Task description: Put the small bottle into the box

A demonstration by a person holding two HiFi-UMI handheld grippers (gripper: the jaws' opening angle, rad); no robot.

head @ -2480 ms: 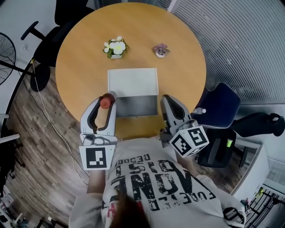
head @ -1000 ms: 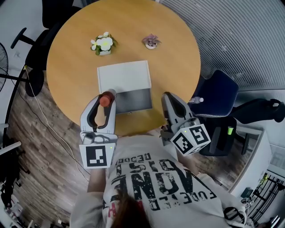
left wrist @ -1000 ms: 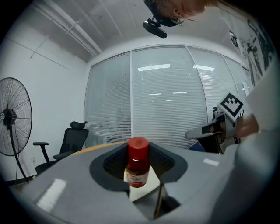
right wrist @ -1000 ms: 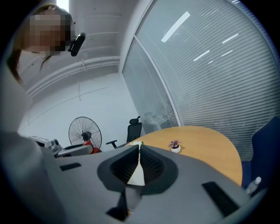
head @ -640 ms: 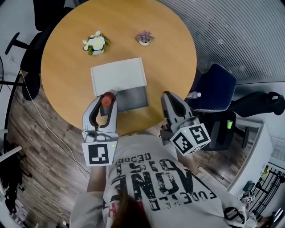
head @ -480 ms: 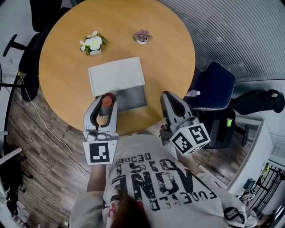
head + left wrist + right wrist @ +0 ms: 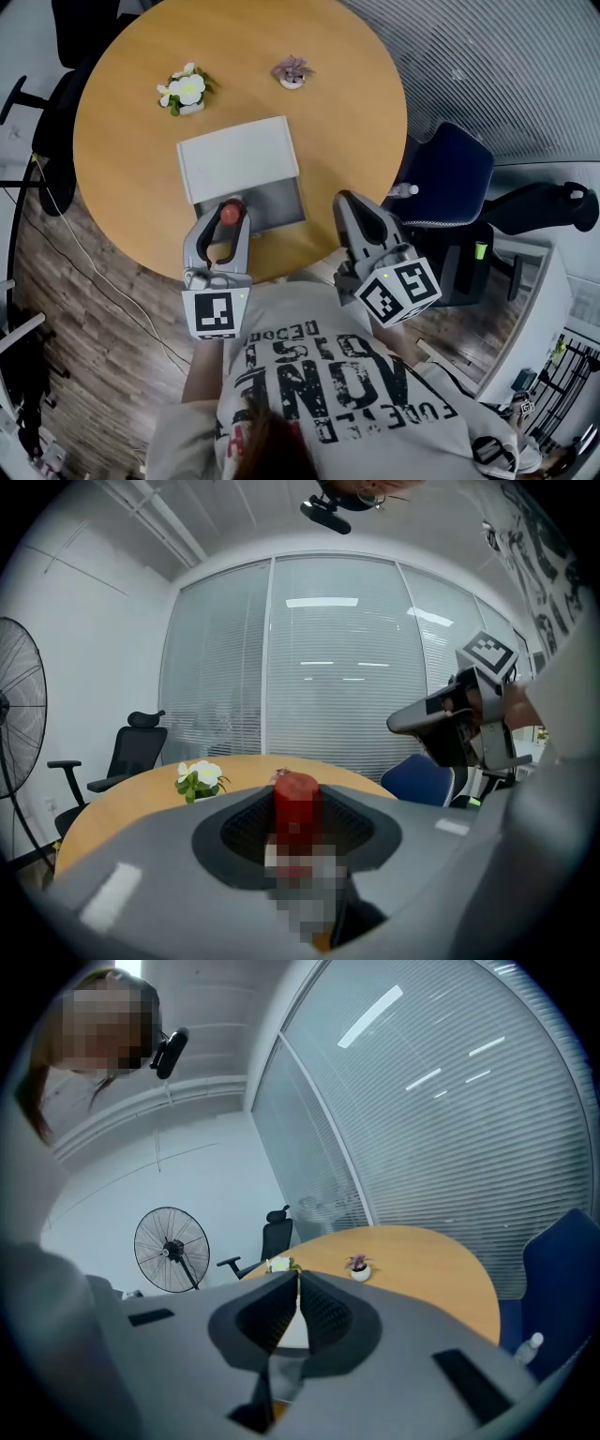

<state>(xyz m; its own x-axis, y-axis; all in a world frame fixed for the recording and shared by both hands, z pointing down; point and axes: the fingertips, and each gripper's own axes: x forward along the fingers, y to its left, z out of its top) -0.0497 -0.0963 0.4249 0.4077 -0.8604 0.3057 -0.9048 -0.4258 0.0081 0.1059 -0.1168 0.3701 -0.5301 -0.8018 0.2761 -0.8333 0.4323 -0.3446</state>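
The small bottle, clear with a red cap, stands upright between the jaws of my left gripper, which is shut on it. In the left gripper view the bottle fills the middle of the left gripper. It hangs at the front left corner of the white box, whose grey open inside faces me. My right gripper is to the right of the box, near the table's edge. Its jaws meet with nothing between them in the right gripper view.
The box stands on a round wooden table. A white flower pot and a small purple plant stand at the far side. A blue chair is at the right, a black chair at the left.
The left gripper with the bottle has sunk and drawn in to the box's front left corner. The table has slid left in the head view. The right gripper has stayed put.
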